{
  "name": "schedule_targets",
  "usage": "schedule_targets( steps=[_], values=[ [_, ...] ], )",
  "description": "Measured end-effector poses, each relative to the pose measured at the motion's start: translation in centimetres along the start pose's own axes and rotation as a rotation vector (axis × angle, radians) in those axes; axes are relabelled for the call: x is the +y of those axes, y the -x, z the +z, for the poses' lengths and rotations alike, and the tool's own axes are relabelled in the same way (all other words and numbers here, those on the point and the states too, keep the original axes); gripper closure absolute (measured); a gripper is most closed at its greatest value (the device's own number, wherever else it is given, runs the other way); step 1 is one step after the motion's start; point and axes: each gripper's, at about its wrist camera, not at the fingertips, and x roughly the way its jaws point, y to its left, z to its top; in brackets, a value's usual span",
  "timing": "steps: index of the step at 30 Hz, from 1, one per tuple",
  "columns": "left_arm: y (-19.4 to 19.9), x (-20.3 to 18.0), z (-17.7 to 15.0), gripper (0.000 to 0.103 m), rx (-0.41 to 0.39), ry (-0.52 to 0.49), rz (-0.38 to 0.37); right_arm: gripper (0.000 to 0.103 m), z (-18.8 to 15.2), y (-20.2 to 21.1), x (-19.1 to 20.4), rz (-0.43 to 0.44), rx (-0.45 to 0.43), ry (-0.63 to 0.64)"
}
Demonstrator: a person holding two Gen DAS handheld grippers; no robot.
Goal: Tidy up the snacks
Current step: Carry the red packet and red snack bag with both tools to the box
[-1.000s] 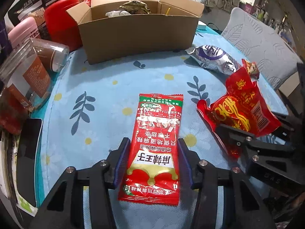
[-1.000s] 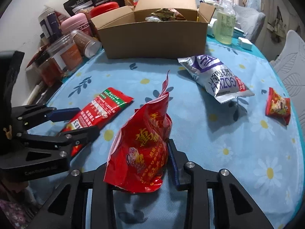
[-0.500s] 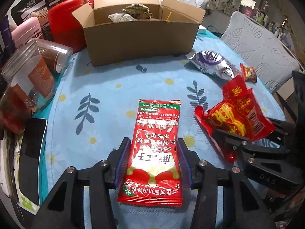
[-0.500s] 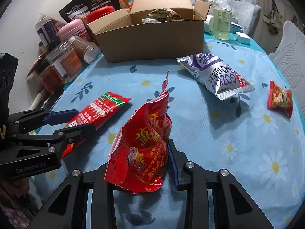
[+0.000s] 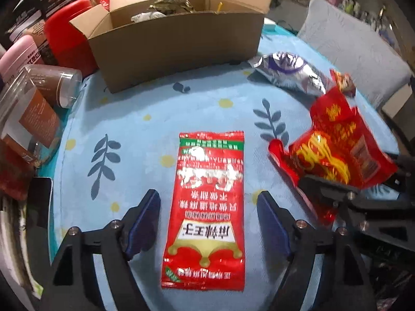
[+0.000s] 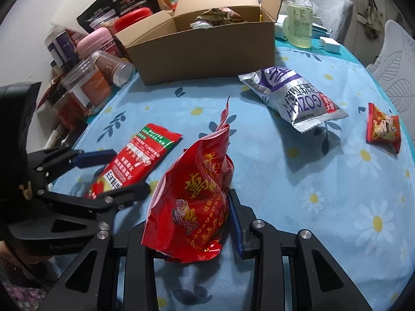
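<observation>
Up close, two hand-held grippers are working over a table point(image 6: 324, 181) covered in a light blue flowered cloth. On the left, the left gripper point(image 5: 208, 223) is opening its jaws; a flat red sachet point(image 5: 207, 202) is lying on the cloth between its blue pads without touching either one. Beside it, the right gripper point(image 6: 190, 220) is squeezing a crumpled red snack bag point(image 6: 192, 194), which is standing upright between its nearly closed fingers. A silver and purple snack bag point(image 6: 293, 96) is lying toward the table's far right, and a small red packet point(image 6: 384, 129) is sitting near the right edge. An open cardboard box point(image 6: 202, 49), with wrappers showing inside, is standing at the far edge, with jars point(image 6: 85, 83) crowding the far left corner.
</observation>
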Motion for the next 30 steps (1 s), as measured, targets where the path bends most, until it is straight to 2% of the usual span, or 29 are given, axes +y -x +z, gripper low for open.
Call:
schedule_targets(
  steps=[1, 2, 3, 5, 14, 30],
  values=[
    [0.0, 0.1, 0.0, 0.032, -0.010, -0.003, 0.007, 0.069, 0.0, 0.0, 0.0, 0.000, 0.000, 0.000],
    [0.1, 0.0, 0.0, 0.047, -0.022, -0.014, 0.027, 0.069, 0.0, 0.0, 0.0, 0.000, 0.000, -0.001],
    [0.3, 0.1, 0.0, 0.054, -0.023, -0.010, 0.017, 0.069, 0.0, 0.0, 0.0, 0.000, 0.000, -0.001],
    [0.3, 0.4, 0.1, 0.057, -0.025, 0.005, 0.007, 0.069, 0.0, 0.0, 0.0, -0.003, -0.002, 0.000],
    [1.4, 0.9, -0.2, 0.057, -0.044, 0.031, -0.021, 0.069, 0.1, -0.1, 0.1, -0.006, -0.015, 0.012],
    [5.0, 1.9, 1.8, 0.057, -0.132, 0.044, -0.045, 0.070, 1.9, 0.9, 1.3, 0.112, -0.065, 0.010]
  ],
)
